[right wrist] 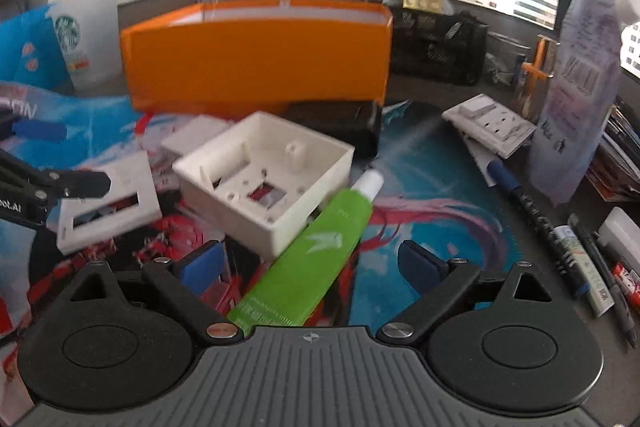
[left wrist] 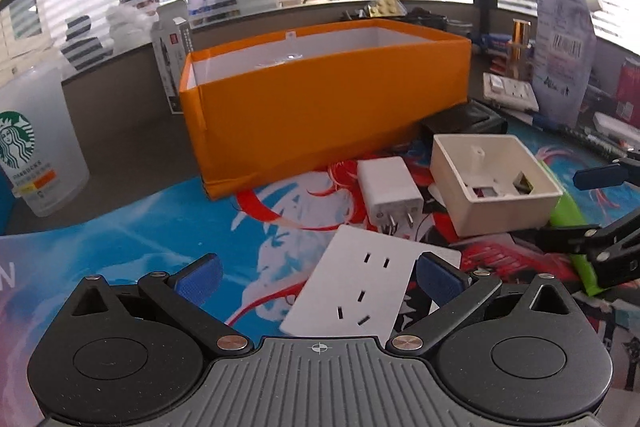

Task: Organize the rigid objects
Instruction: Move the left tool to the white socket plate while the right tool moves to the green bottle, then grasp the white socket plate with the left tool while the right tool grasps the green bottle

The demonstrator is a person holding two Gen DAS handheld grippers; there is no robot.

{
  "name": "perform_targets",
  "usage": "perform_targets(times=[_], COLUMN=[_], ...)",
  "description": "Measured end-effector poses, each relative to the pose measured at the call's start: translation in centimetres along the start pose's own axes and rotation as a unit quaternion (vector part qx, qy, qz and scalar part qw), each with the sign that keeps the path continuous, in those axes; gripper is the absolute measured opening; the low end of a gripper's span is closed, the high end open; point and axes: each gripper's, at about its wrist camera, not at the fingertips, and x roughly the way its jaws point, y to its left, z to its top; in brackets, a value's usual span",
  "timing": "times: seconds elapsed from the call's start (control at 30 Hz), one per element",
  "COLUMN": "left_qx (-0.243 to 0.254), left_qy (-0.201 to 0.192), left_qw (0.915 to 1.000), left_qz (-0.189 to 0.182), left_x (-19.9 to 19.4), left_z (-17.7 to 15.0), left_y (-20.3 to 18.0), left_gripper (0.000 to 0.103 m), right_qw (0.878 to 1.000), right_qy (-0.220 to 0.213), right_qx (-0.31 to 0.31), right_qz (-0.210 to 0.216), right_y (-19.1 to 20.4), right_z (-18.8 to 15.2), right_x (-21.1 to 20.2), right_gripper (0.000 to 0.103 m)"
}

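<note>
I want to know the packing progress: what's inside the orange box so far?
Cannot tell fully. The orange box is open-topped; only white inner walls show, nothing above its rim, and its floor is hidden in both views.

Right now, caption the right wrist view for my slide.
Open right gripper straddles a green tube leaning on a white junction box, orange box behind.
</note>
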Motion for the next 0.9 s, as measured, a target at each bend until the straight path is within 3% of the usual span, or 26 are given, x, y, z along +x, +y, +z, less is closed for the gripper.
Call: perform_targets(times=[0.1,0.17,0.27,0.43,0.63,0.7,0.77,0.8,0.9], left_qx=[0.005,0.005,0.002,0.014,0.003,-0.011,-0.007,-0.006,-0.004], left_qy=[0.008,0.018,0.028,0.026,0.023,0.021,0.009,0.002,0.002], left_qw=[0.9999,0.9998,0.9996,0.9988,0.9984,0.9975,0.9974,0.9974,0.9976], left_qz=[0.007,0.008,-0.001,-0.040,-0.052,-0.067,-0.071,-0.072,-0.068], left_x=[0.5,1.0,1.5,1.1,1.3,1.4,0.9,0.7,0.6], left_z=[-0.3,-0.5,-0.7,-1.0,-1.1,-1.0,-1.0,-1.0,-1.0], left_y=[-0.2,-0.2,-0.4,-1.5,-1.8,-1.6,-1.9,-2.0,-2.3], left_gripper=[0.103,0.103,0.103,0.103,0.102,0.093,0.074,0.058,0.057], right_qw=[1.000,1.000,1.000,0.999,0.999,0.999,0.999,0.999,0.999], right_qy=[-0.008,-0.017,-0.021,-0.024,-0.027,-0.028,-0.029,-0.029,-0.030], right_qx=[0.004,0.000,-0.006,-0.003,-0.010,-0.011,-0.011,-0.010,-0.007], right_qz=[0.007,0.012,0.014,0.026,0.023,0.021,0.020,0.020,0.019], right_y=[0.0,0.0,-0.1,-0.6,-0.4,-0.4,-0.3,-0.3,-0.4], right_z=[-0.3,-0.2,-0.1,-0.2,-0.3,-0.3,-0.4,-0.3,-0.3], right_x=[0.5,0.4,0.1,0.0,-0.1,-0.2,-0.2,-0.2,-0.3], right_gripper=[0.088,0.063,0.049,0.045,0.043,0.038,0.037,0.036,0.033])
